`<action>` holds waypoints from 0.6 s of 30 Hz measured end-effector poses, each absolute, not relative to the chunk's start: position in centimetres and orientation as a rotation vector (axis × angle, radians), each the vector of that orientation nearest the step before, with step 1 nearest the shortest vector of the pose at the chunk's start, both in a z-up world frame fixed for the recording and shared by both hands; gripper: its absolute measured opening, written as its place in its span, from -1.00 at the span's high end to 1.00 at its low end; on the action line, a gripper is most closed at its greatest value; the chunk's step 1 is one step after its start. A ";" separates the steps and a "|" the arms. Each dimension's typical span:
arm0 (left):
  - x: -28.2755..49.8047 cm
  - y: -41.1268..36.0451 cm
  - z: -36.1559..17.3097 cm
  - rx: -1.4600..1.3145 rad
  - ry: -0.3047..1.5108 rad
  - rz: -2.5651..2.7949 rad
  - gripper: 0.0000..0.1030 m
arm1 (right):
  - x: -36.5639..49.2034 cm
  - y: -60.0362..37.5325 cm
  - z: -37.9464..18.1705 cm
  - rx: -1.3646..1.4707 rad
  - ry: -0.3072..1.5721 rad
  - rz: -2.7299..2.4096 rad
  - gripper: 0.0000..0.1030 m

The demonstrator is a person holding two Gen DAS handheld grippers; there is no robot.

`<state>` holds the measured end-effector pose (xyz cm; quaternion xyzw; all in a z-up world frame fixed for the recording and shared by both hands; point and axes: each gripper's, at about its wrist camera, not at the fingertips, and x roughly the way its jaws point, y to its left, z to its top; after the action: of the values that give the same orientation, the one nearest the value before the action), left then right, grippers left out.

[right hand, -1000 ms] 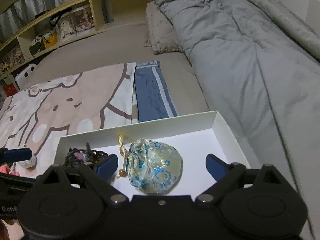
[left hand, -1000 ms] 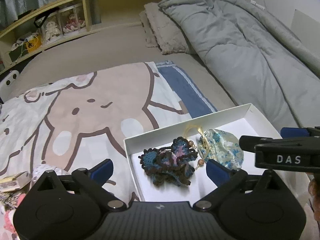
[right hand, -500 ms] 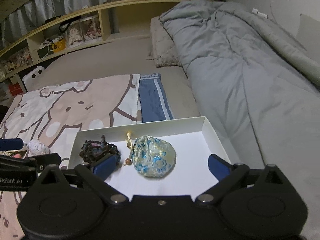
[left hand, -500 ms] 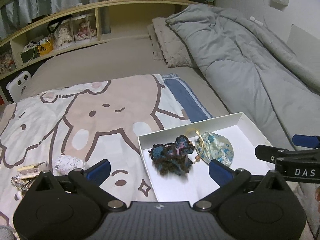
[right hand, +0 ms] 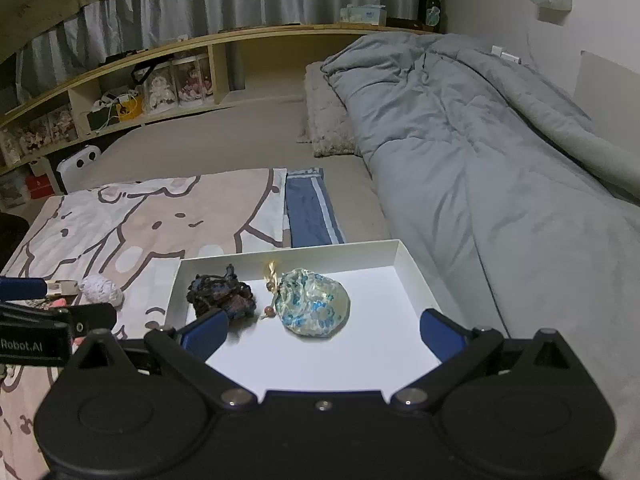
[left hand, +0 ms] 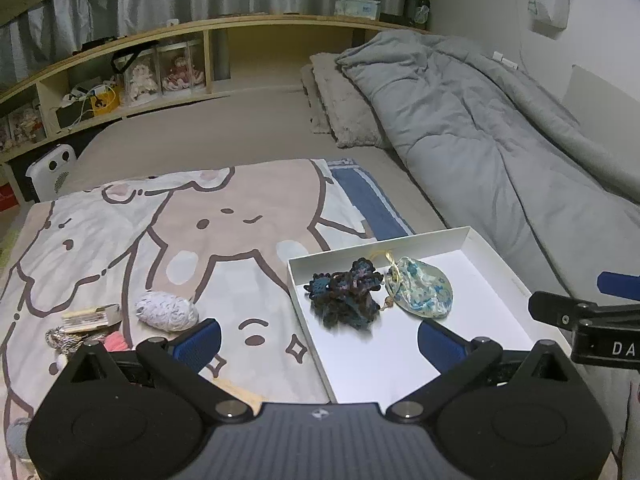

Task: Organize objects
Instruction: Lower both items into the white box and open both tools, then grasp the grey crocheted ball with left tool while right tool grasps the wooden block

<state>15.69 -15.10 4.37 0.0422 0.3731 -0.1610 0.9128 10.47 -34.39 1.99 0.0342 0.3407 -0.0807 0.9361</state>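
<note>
A white shallow box (left hand: 476, 236) (right hand: 408, 256) lies on the bed. In it lie a dark blue crocheted piece (left hand: 344, 294) (right hand: 222, 294) and a blue-flowered silk pouch (left hand: 422, 290) (right hand: 314, 300) with a gold cord. My left gripper (left hand: 318, 340) is open and empty, above the box's near left edge. My right gripper (right hand: 324, 330) is open and empty, above the box's near side. On the cartoon blanket (left hand: 240, 216), left of the box, lie a white knitted ball (left hand: 166, 312) (right hand: 100, 290), a small card bundle (left hand: 90, 316) and a pink tassel (left hand: 116, 340).
A grey duvet (left hand: 500, 140) (right hand: 480, 140) covers the bed's right side, with a pillow (left hand: 344, 104) at its head. A wooden shelf (left hand: 160, 68) with dolls runs along the back. A folded blue cloth (right hand: 310, 208) lies behind the box.
Both grippers have pulled back and risen from the box, so more of the bed and the items on the blanket show. The crocheted piece and pouch stay in the box.
</note>
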 end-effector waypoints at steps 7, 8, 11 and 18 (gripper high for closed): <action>14.0 -14.0 5.4 0.081 0.737 -0.321 -1.00 | 8.9 -33.5 2.7 0.070 0.680 -0.158 -1.00; 13.8 -13.8 5.5 0.079 0.732 -0.322 -1.00 | 8.7 -33.3 2.7 0.067 0.679 -0.158 -1.00; 13.5 -13.2 5.8 0.071 0.724 -0.322 -1.00 | 8.5 -32.8 2.8 0.067 0.677 -0.153 -1.00; 12.8 -10.5 5.8 0.058 0.711 -0.297 -1.00 | 8.7 -30.9 2.5 0.073 0.678 -0.128 -1.00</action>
<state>12.85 -10.54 5.75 0.0285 0.3468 -0.1450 0.9262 8.65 -30.89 2.46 0.0360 0.3321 -0.0627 0.9405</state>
